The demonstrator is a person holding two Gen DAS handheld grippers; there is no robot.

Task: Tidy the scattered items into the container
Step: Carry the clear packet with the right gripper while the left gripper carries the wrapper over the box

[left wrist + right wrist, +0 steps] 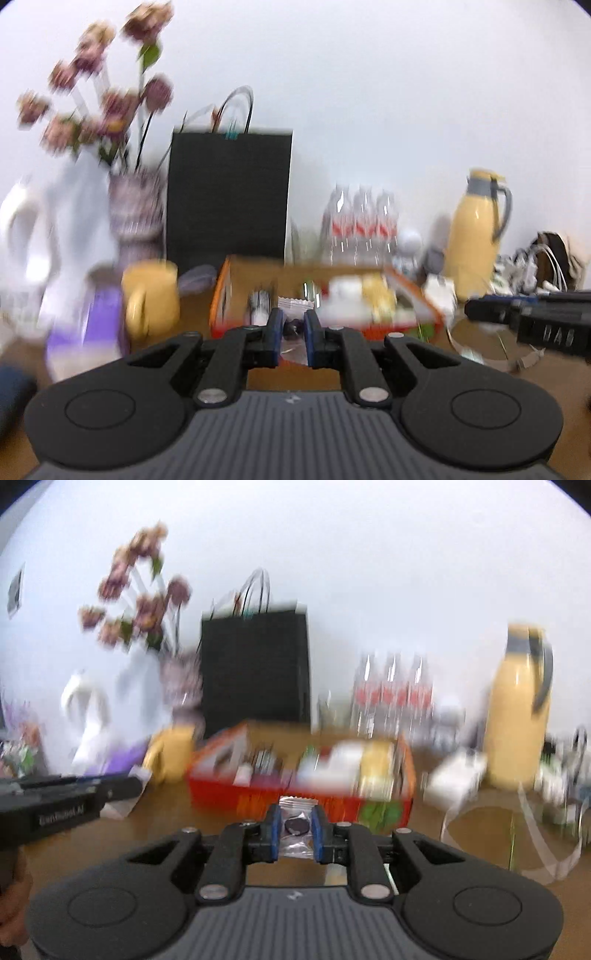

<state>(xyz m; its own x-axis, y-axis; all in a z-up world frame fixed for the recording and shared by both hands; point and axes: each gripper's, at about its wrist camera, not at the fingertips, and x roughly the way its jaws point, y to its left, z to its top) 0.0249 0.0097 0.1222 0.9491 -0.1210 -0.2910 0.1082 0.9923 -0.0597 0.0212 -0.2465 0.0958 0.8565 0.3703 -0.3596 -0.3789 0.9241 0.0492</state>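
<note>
An orange cardboard box (221, 295) holding several small items stands on the brown table just beyond both grippers; the views are blurred. In the left wrist view my left gripper (293, 314) is shut on a small clear packet (294, 332) with a dark item inside, held above the table in front of the box. My right gripper (517, 317) reaches in from the right edge. In the right wrist view my right gripper (296, 809) is shut on another clear packet (297, 825) with a dark round piece, before the box's front wall (229, 794). My left gripper (74, 794) shows at the left.
Behind the box stand a black paper bag (227, 192), several water bottles (362, 221) and a yellow thermos (476, 236). A yellow mug (151, 295), a flower vase (136, 210) and a white kettle (26, 236) are left. Cables (535, 266) and a clear strap (535, 834) lie right.
</note>
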